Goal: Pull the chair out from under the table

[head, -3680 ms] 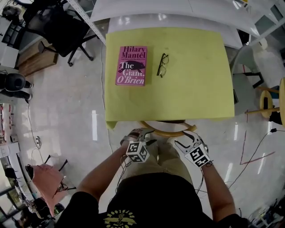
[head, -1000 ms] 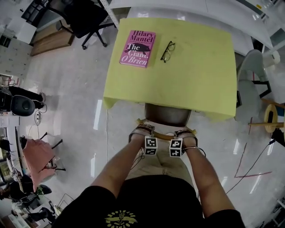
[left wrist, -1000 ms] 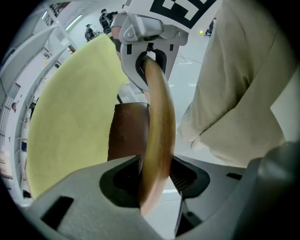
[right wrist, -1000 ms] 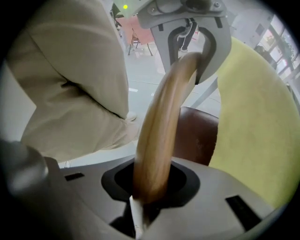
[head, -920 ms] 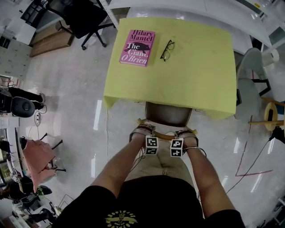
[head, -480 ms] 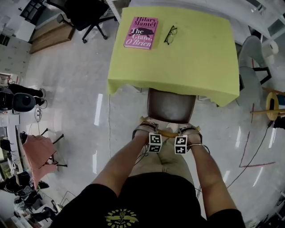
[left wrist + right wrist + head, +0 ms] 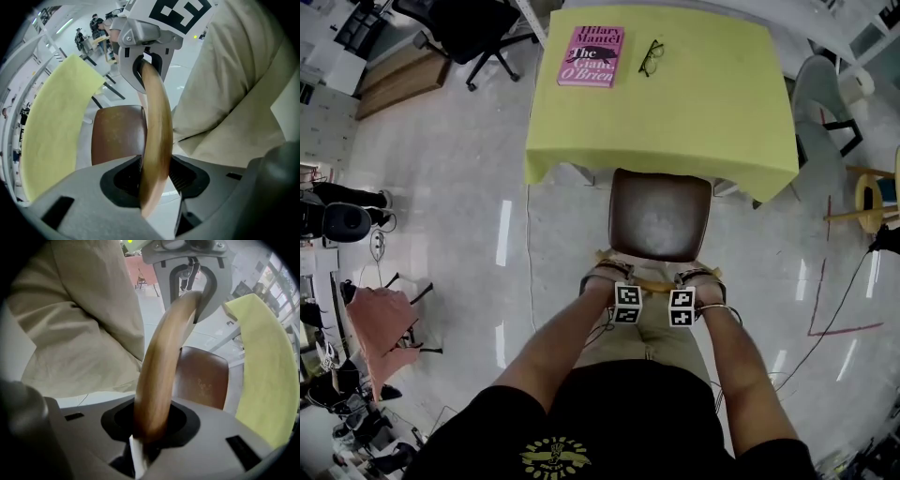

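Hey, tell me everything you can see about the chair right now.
The chair has a squarish brown seat, worn and slightly glossy, and a curved top rail of pale varnished wood. It stands upright on the shiny floor, its seat almost wholly out from the yellow-covered table, only its far edge at the table's near edge. The left hand-held gripper and right hand-held gripper each clamp the rail, one toward each end. Its legs are hidden.

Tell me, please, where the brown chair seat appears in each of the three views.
Head view: the chair seat is at the centre, directly below the yellow tablecloth.
Left gripper view: the chair seat is left of centre, to the right of the yellow tablecloth.
Right gripper view: the chair seat is right of centre, to the left of the yellow tablecloth.
Shared landmark: the yellow tablecloth.
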`<state>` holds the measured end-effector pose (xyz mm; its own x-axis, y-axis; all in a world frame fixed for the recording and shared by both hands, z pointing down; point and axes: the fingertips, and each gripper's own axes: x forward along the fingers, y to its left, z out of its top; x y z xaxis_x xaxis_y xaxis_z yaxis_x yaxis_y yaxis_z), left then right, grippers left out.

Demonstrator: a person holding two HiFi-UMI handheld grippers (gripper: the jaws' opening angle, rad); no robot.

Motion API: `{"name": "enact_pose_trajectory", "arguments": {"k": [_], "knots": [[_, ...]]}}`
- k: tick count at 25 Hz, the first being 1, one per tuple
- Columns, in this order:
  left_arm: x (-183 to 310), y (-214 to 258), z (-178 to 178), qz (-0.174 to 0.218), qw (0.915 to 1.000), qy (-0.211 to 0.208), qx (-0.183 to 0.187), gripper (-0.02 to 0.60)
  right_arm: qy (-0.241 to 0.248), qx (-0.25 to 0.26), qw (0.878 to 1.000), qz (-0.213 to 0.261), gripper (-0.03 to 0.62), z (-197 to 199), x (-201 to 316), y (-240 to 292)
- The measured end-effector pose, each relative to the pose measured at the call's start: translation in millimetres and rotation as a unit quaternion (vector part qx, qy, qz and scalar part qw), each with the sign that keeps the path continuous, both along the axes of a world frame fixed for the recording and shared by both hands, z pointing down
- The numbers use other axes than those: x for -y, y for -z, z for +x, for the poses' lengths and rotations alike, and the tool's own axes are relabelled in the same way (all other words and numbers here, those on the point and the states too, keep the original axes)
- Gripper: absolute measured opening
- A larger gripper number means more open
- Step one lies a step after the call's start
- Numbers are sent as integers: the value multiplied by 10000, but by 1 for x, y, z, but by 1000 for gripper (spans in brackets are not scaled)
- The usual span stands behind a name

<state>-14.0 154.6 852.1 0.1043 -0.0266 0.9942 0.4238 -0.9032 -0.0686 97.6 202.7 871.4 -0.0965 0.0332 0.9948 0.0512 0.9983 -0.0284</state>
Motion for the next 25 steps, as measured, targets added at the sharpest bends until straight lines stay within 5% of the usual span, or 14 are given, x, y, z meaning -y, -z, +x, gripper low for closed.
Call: {"name": "enact_pose_trajectory", "arguments": {"k": [12,25], "knots": [[-57,1,-15,-185,9998,-106,-8,172,-129,58,9996,-249,100,-17,-60,3],[-92,-1,-10,-352,9987,333,130,172,223,146,9992,-302,101,-7,-88,4]]}}
